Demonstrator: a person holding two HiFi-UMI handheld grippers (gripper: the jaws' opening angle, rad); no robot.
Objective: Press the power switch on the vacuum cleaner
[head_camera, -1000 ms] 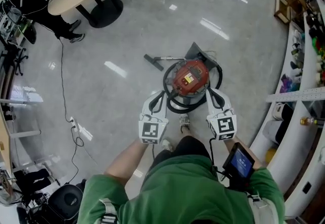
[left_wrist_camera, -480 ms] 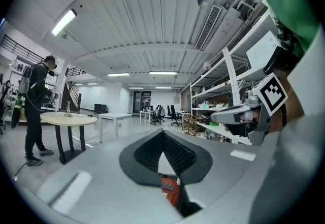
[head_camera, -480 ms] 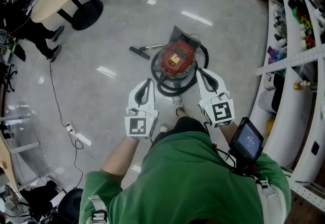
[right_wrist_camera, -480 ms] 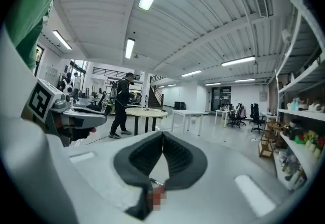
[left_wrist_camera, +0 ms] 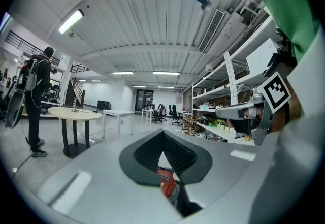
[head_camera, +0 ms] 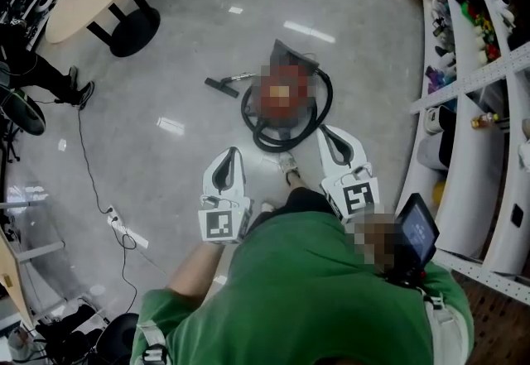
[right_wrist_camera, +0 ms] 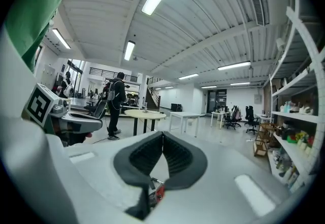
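The round red vacuum cleaner (head_camera: 281,97) stands on the grey floor (head_camera: 166,65); the left gripper (head_camera: 231,153) and right gripper (head_camera: 325,133) hover near it, jaws closed, empty.

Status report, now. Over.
Left gripper, right gripper: shut, empty. Vacuum cleaner on floor ahead, untouched. Black hose coiled around it.

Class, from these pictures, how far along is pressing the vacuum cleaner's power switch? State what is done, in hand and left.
Done: nothing visible; the vacuum cleaner stands on the floor ahead, untouched. In hand: the left gripper and right gripper point toward it, both shut and empty, well short of it. Left: reaching down and pressing the switch, which cannot be made out here.
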